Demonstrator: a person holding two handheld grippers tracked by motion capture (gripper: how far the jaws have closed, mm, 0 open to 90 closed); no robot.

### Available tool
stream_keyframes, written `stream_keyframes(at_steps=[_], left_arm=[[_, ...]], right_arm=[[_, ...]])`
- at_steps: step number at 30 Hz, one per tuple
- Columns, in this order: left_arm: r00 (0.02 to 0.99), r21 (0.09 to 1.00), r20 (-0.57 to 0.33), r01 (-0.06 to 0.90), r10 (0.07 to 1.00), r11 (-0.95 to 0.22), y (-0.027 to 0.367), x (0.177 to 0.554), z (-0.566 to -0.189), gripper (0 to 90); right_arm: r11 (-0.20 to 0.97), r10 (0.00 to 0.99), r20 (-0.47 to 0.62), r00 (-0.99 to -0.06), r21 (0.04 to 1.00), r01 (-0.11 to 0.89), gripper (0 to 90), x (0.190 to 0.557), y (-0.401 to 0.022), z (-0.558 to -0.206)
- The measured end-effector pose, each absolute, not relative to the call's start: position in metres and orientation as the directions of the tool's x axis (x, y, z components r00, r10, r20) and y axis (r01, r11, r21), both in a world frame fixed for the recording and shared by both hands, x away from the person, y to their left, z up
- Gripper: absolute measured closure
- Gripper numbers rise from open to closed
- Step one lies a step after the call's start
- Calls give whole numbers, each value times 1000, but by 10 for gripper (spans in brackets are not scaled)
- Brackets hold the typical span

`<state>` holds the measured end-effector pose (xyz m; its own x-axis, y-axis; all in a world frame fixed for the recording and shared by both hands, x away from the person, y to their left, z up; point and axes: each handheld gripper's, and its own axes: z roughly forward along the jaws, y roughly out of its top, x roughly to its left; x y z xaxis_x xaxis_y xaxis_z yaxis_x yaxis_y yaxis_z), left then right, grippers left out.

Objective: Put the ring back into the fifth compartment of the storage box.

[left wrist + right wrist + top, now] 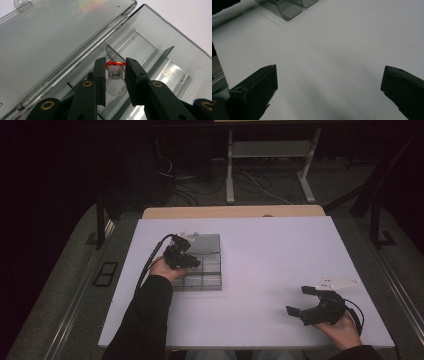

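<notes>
A clear grey compartment box (212, 281) lies open on the left half of the white table, its lid (50, 42) folded flat beside the tray (160, 57). My left gripper (187, 261) hangs over the box's left compartments, pointing down into it. Its jaws (115, 65) are shut on a small translucent ring with a red top (114, 75), held just above a divider. My right gripper (298, 300) rests near the table's front right corner, jaws wide open (330, 70) with nothing between them. A corner of the box (287, 8) lies far ahead of it.
The white tabletop (270, 255) stretches bare between the box and the right hand. The table's front edge runs just below both forearms. Beyond the far edge, a desk frame (230, 180) and loose cables sit on the dark floor.
</notes>
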<state>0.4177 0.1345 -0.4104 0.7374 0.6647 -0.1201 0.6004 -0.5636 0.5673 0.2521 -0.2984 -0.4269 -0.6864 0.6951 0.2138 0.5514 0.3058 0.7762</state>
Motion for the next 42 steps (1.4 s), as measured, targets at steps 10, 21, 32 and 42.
stream_keyframes(at_steps=[10,21,32,42], left_arm=[[734,590,-124,596,668,-545,138,414,-402,654],[730,654,-180,589,659,-474,147,402,-379,408],[744,713,-225,566,629,-414,157,381,-367,129],[731,760,-219,543,646,-357,169,352,-365,0]], right_arm=[[307,695,213,-687,776,551,2,252,-299,-427],[308,695,212,-687,776,550,2,252,-298,-427],[307,695,212,-688,777,550,2,251,-297,-427],[304,695,214,-686,777,551,2,251,-297,-426]])
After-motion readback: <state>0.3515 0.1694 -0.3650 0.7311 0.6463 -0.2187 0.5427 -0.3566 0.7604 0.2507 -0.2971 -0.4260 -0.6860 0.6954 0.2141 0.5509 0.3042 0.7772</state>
